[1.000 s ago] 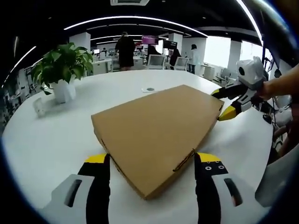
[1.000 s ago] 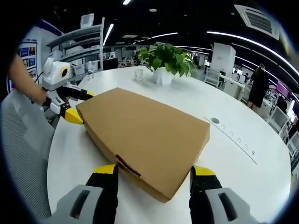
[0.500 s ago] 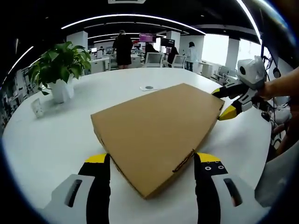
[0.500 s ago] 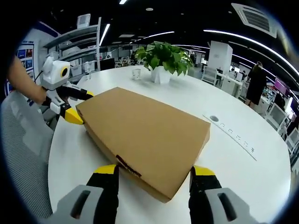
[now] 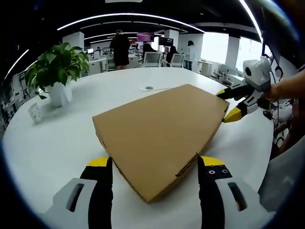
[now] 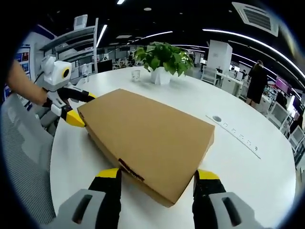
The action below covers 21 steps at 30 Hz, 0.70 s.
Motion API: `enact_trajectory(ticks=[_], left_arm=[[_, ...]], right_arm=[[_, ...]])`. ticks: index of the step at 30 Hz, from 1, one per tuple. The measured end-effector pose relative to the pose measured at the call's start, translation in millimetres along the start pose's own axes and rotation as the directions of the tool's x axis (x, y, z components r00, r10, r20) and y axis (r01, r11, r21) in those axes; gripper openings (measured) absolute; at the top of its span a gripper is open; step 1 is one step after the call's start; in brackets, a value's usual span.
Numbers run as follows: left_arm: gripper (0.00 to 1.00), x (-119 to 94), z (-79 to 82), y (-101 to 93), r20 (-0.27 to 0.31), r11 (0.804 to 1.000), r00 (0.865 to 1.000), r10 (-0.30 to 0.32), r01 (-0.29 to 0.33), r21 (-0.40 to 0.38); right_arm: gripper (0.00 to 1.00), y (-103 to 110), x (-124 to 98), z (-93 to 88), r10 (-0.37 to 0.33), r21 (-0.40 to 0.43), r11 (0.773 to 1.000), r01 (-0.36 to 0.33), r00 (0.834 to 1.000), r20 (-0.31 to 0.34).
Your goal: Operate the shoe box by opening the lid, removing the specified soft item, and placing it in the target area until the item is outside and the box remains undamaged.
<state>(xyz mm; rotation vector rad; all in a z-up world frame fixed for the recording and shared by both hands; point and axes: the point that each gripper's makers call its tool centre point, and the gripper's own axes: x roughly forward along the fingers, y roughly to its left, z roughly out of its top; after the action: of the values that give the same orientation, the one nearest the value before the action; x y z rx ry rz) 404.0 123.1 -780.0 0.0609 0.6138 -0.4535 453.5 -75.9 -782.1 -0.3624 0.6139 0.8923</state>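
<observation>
A flat brown cardboard shoe box [image 5: 162,129] lies with its lid down on the white round table [image 5: 57,138]. My left gripper [image 5: 156,162] is open, its two jaws standing either side of the box's near corner. At the opposite corner my right gripper [image 5: 226,105], held by a hand, has its yellow tips spread above and below the box edge. In the right gripper view the same box [image 6: 147,133] has its corner between the open jaws of my right gripper [image 6: 156,173]. The left gripper [image 6: 82,109] straddles the far left corner there. The box's contents are hidden.
A potted plant [image 5: 57,71] [image 6: 162,59] stands on the table beyond the box, with a small glass [image 6: 137,74] beside it. A round socket cover [image 6: 217,119] sits in the tabletop [image 6: 238,157]. A grey chair [image 6: 24,157] is at the table's edge. People stand far back [image 5: 119,47].
Both views have tilted slightly with the hands. The box and both grippers keep the same places relative to each other.
</observation>
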Motion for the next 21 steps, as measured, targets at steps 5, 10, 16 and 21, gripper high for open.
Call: enact_trajectory(ticks=[5,10,16,21], left_arm=[[0.75,-1.5,-0.7,2.3,-0.006,1.0,1.0,-0.017,0.017,0.012],[0.75,-2.4,-1.0,5.1,-0.02,0.999,0.999,-0.039,0.039,0.025],[0.75,-3.4,-1.8,8.0,-0.029,0.997,0.998,-0.06,0.061,0.039],[0.75,-5.2,-2.4,11.4,-0.042,0.995,0.996,-0.079,0.081,0.053]], right_arm=[[0.58,4.7,-1.2,-0.9,-0.018,0.014,1.0,0.018,1.0,-0.003],[0.58,9.9,-2.6,-1.7,-0.037,0.03,0.999,0.037,0.999,-0.003],[0.58,15.6,-3.7,-2.5,-0.057,0.045,0.997,0.057,0.998,-0.012],[0.58,21.9,-4.6,-3.1,-0.076,0.062,0.995,0.077,0.997,-0.017]])
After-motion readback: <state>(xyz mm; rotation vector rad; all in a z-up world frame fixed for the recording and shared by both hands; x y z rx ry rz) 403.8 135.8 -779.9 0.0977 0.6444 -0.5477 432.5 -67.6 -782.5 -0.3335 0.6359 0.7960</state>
